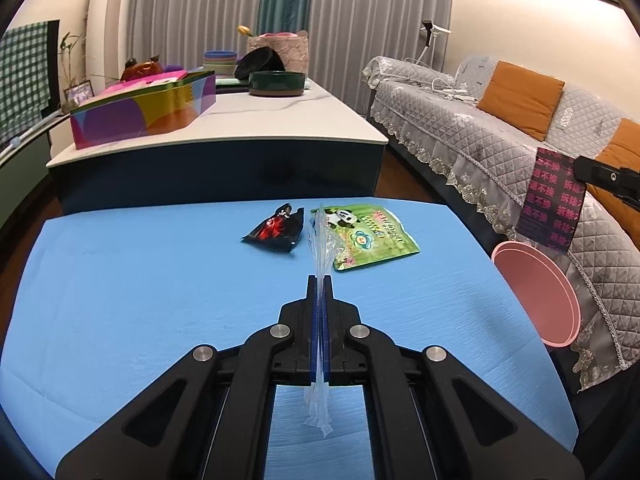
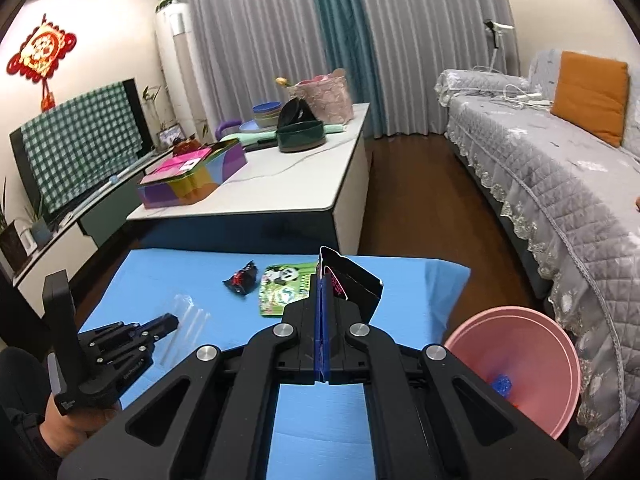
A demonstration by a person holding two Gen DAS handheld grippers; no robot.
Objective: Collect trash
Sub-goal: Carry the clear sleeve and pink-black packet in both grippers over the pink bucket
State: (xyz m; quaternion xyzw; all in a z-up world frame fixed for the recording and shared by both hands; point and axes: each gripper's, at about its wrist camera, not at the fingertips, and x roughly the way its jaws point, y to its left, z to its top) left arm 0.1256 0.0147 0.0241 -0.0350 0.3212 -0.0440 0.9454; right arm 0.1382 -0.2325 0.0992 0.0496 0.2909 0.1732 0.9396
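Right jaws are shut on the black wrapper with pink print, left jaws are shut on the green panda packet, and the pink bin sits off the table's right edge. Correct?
Not quite. The left gripper is shut on a clear plastic wrapper, not the green panda packet, which lies flat on the blue table; the left wrist view shows it. The right gripper grip on the black wrapper and the pink bin position are right.

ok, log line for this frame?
left gripper: shut on clear wrapper | right gripper: shut on black wrapper | pink bin: right of table
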